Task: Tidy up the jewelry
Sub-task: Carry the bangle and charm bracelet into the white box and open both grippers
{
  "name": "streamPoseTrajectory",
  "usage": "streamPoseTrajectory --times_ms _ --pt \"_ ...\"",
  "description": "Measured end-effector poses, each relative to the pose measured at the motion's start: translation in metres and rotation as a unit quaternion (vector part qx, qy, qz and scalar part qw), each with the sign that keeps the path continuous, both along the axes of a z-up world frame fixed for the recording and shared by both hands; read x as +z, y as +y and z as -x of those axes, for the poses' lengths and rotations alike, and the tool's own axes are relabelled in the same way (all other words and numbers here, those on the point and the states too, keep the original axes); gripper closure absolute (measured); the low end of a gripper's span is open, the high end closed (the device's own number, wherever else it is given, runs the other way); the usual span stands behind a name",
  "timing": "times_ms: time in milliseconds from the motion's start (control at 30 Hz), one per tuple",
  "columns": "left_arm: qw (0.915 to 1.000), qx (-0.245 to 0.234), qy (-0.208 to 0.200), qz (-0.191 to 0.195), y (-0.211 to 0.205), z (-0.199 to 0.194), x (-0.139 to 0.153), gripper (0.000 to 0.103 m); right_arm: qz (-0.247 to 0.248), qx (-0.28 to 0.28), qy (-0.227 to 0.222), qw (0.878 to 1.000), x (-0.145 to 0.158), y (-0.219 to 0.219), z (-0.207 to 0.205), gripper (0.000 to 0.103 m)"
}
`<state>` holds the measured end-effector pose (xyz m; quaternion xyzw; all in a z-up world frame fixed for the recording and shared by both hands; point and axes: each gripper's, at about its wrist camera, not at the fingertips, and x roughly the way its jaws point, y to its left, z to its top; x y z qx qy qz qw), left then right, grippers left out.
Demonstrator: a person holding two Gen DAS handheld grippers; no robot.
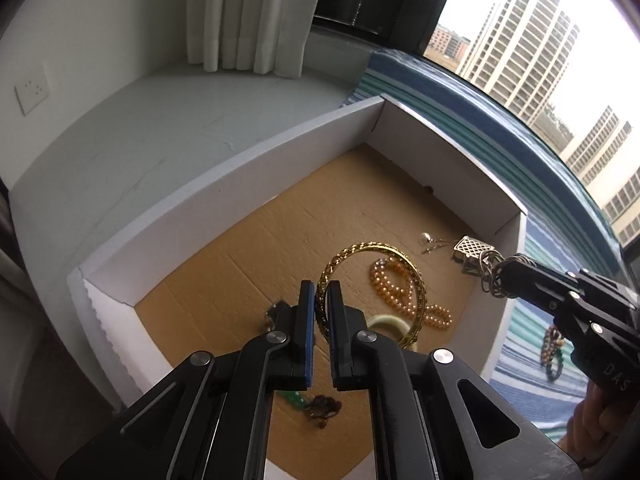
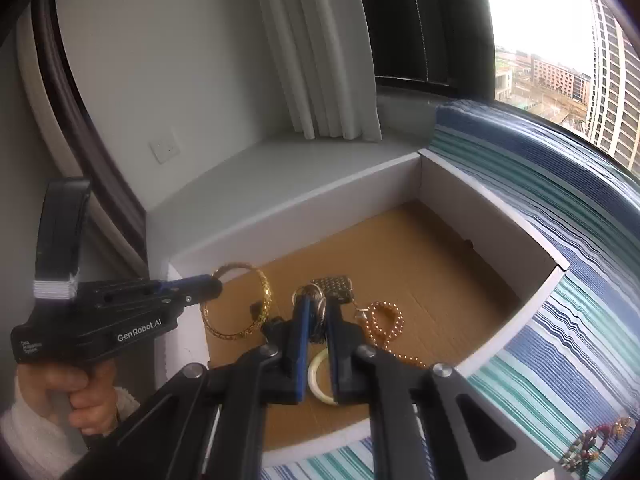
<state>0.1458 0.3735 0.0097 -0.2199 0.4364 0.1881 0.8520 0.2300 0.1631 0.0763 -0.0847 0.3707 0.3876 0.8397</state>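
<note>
Gold bangle (image 1: 372, 288): patterned band, clamped on its rim between the blue pads of the left gripper (image 1: 320, 304), hanging tilted above the box (image 1: 224, 200) floor. In the right wrist view the same bangle (image 2: 240, 304) hangs from the tip of the left gripper (image 2: 210, 284) near the box's left wall.

Silver rings (image 1: 490, 272): a bunch carrying a latticed metal charm (image 1: 472, 252), pinched by the right gripper (image 1: 504, 272), held over the box's right side. Jaws nearly together on the rings (image 2: 316, 304); charm (image 2: 334, 288) just beyond the fingertips.

Lying on the brown cardboard floor: amber bead strand (image 1: 400, 292), cream ring (image 1: 386, 324), pearl earring (image 1: 426, 238), small dark pieces (image 1: 322, 406) at the near edge.

Box: white walls, open top, set on a striped blue-green cloth (image 2: 560, 320). Beaded bracelet (image 2: 592, 444) lies outside on the cloth.

Surround: white sill (image 1: 160, 140), curtain (image 1: 248, 12), window with tower blocks (image 1: 520, 40).
</note>
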Motion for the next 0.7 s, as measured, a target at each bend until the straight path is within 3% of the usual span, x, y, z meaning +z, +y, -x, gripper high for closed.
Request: streamPoseTrajectory --times_ms 167,400,433,467,533,600,633,667,700 --pt "0.999 0.01 0.041 0.016 0.016 -0.031 -0.037 0.099 0.03 0.006 0.061 0.998 -0.035 0.033 -0.049 0.094" --pt "0.9974 0.01 0.07 0.013 0.019 -0.04 -0.056 0.093 0.055 -0.006 0.083 0.995 -0.065 0.052 -0.075 0.092" --pt "0.9974 0.014 0.071 0.01 0.02 -0.039 -0.054 0.081 0.056 -0.007 0.084 0.995 -0.063 0.051 -0.073 0.092" --pt "0.9976 0.019 0.066 0.006 0.017 -0.036 -0.051 0.063 0.055 -0.008 0.084 0.995 -0.062 0.05 -0.073 0.092" --pt "0.9987 0.026 0.044 -0.004 0.013 -0.026 -0.04 0.042 0.049 -0.014 0.078 0.996 -0.054 0.045 -0.072 0.092" --pt "0.9992 0.022 0.023 -0.025 0.003 -0.013 -0.024 0.037 0.037 -0.023 0.065 0.997 -0.04 0.035 -0.064 0.081" --pt "0.9991 0.015 0.013 -0.037 -0.005 -0.006 -0.015 0.033 0.031 -0.027 0.053 0.998 -0.03 0.029 -0.057 0.068" --pt "0.9988 0.008 0.002 -0.049 -0.015 0.001 -0.006 0.025 0.026 -0.031 0.037 0.998 -0.02 0.022 -0.048 0.061" --pt "0.998 0.002 -0.01 -0.062 -0.027 0.009 0.003 0.021 0.021 -0.035 0.018 0.999 -0.011 0.015 -0.037 0.061"
